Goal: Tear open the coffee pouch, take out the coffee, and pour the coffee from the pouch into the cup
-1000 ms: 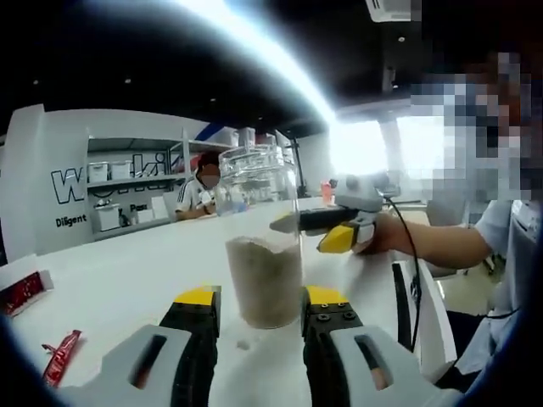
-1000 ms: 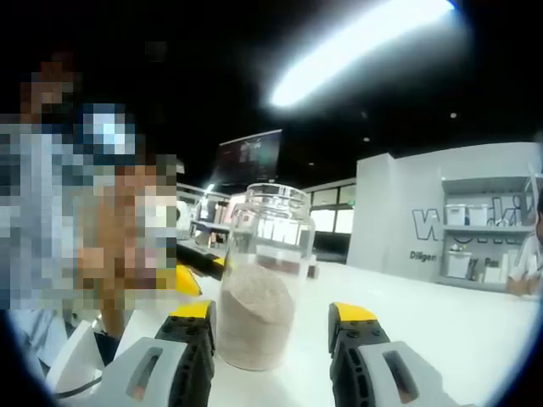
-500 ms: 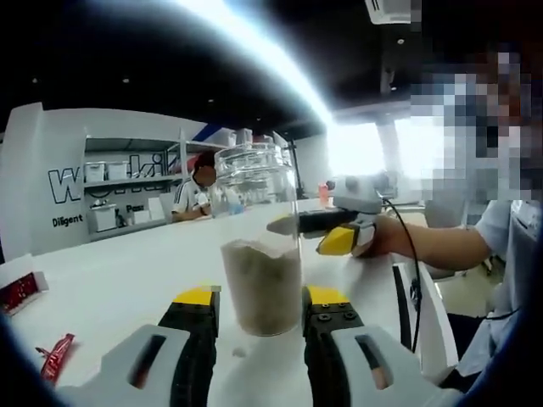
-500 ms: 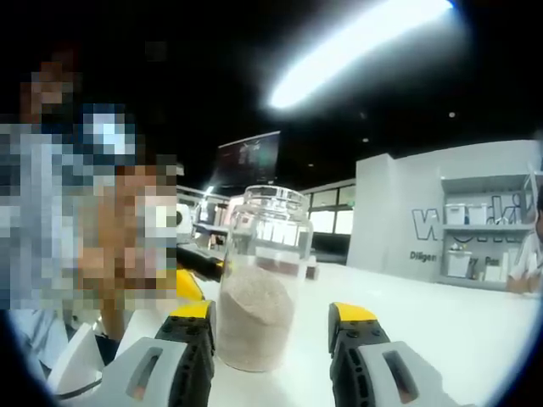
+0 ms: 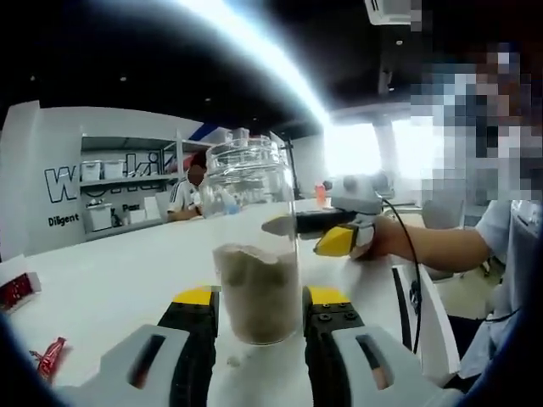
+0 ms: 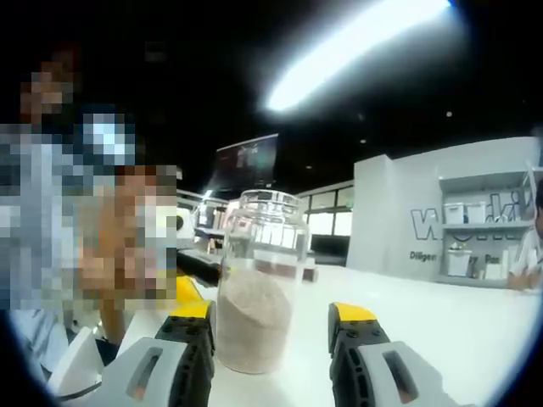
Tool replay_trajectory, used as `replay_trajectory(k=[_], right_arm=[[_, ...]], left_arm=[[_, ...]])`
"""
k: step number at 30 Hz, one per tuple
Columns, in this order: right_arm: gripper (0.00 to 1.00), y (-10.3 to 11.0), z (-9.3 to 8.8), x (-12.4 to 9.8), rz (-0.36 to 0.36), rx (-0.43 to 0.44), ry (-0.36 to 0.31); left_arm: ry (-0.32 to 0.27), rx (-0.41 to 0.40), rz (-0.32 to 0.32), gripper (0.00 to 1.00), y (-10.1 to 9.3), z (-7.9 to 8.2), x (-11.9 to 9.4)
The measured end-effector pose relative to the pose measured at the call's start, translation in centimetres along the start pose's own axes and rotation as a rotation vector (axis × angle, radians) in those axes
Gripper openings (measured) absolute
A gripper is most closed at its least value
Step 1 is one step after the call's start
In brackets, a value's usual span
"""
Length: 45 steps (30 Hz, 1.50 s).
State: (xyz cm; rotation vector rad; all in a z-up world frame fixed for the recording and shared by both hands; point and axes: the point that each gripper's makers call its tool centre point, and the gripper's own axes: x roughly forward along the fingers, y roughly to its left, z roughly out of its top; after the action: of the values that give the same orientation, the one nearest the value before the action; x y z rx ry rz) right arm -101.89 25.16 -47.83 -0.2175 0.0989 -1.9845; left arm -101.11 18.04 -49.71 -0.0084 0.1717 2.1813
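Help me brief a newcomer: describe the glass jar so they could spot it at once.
Start at the long white table. The glass jar stands upright on it, just ahead of the left gripper. It is clear and lidless with a ribbed neck, partly filled with pale beige powder, unlike the flat red pouches lying at the table's left edge.

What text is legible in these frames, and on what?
"Diligent" on the white wall, small black print.
"Diligen", cut off, on that wall in the right gripper view.
Large letters above: "W" clear, the rest hidden.
Red packets: print too blurred.
Glass jar: no label.
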Motion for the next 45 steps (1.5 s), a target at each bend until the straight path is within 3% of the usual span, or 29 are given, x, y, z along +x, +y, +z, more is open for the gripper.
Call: replay_trajectory(k=[45], right_arm=[[0.5, 0.7, 0.1, 0.0, 0.024, 0.002, -0.007]], left_arm=[[0.007, -0.013, 0.006, 0.44, -0.4, 0.2, 1.5]])
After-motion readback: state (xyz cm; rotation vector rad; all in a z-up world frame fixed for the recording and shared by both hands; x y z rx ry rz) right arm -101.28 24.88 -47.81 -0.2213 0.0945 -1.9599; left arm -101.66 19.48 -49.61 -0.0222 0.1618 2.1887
